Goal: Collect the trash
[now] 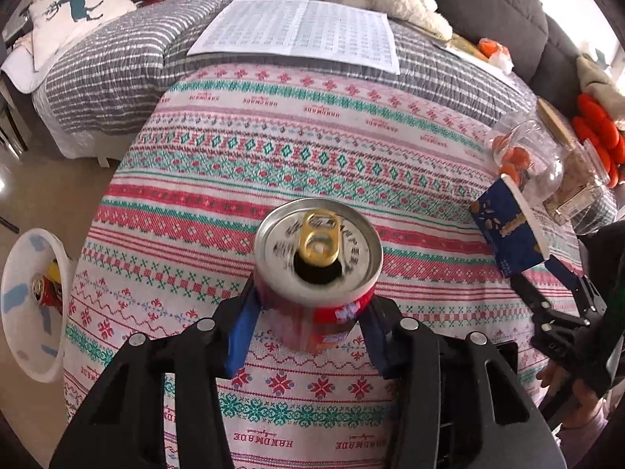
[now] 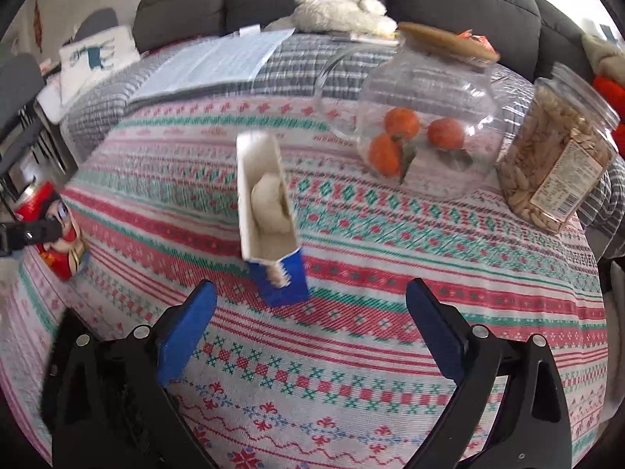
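Observation:
An opened red drink can [image 1: 318, 242] stands on the patterned tablecloth [image 1: 273, 148], and my left gripper [image 1: 312, 301] is shut on its sides with the blue pads pressing from left and right. The right wrist view shows the same can [image 2: 37, 199] at the far left. A small blue open carton [image 2: 265, 195] with crumpled white paper inside stands tilted on the cloth, just ahead of my right gripper [image 2: 312, 291]. That gripper is open, its fingers wide apart and touching nothing. From the left wrist view the carton [image 1: 504, 230] sits at the right.
A white bin [image 1: 35, 305] holding a can stands on the floor beyond the table's left edge. A glass jar of oranges [image 2: 422, 125] and a plastic jar of seeds [image 2: 554, 160] stand at the right. A printed sheet [image 1: 297, 31] lies at the back, before a grey sofa.

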Demonstrator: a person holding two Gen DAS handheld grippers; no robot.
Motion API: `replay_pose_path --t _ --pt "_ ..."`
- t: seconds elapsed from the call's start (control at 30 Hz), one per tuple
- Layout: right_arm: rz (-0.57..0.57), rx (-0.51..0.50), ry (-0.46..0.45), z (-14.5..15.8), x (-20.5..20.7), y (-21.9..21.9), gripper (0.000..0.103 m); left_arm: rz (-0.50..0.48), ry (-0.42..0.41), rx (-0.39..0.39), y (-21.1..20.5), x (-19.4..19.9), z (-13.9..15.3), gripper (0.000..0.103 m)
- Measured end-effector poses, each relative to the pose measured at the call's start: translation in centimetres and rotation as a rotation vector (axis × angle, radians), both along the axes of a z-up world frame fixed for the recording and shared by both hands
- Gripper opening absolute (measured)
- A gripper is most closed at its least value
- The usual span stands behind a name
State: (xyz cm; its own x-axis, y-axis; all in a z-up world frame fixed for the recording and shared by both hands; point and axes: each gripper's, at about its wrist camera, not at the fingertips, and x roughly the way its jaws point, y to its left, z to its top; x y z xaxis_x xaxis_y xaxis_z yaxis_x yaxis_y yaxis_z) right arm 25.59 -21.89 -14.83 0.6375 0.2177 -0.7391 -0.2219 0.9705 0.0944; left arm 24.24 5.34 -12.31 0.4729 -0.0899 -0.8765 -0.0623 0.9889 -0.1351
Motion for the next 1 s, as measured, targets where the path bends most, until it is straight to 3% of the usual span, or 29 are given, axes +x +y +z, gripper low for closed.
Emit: replay_pose_path --t 0.17,0.27,0.37,0.43,0.47,0.53,0.6,0.83,1.0 --pt "-0.120 0.168 -0.082 3.2 0.2 -3.3 0.094 -0.012 -0.023 -0.025 -0.1 -0.2 1.3 0.043" --pt "-0.228 0.134 -0.062 3.4 1.4 -4.0 0.094 -0.017 -0.042 -0.036 -0.1 -0.5 2.1 0.043" --pt "-0.279 0.008 -0.034 2.3 2.6 -3.2 0.094 -0.019 -0.049 -0.033 0.0 -0.6 2.3 0.043" --pt "-0.257 -0.080 0.010 1.1 3.0 -1.8 0.091 -0.015 -0.049 -0.036 0.3 -0.7 2.4 0.043" --pt "-0.209 -0.063 0.020 0.9 2.9 -1.2 0.087 -0.011 -0.051 -0.037 0.5 -0.8 2.5 0.043" --pt "-0.034 0.093 0.039 1.4 2.4 0.0 0.080 -0.001 -0.057 -0.045 1.0 -0.8 2.7 0.043" --pt "0.099 0.152 0.037 2.5 1.7 1.6 0.079 0.015 -0.061 -0.059 1.6 -0.8 3.0 0.043" --pt "0.042 0.135 0.093 1.8 2.3 1.6 0.085 0.040 -0.063 -0.081 3.2 -1.0 3.5 0.043" --pt "0.049 0.242 0.211 -0.6 3.5 1.9 0.087 0.039 -0.047 -0.082 3.9 -1.4 3.3 0.043"
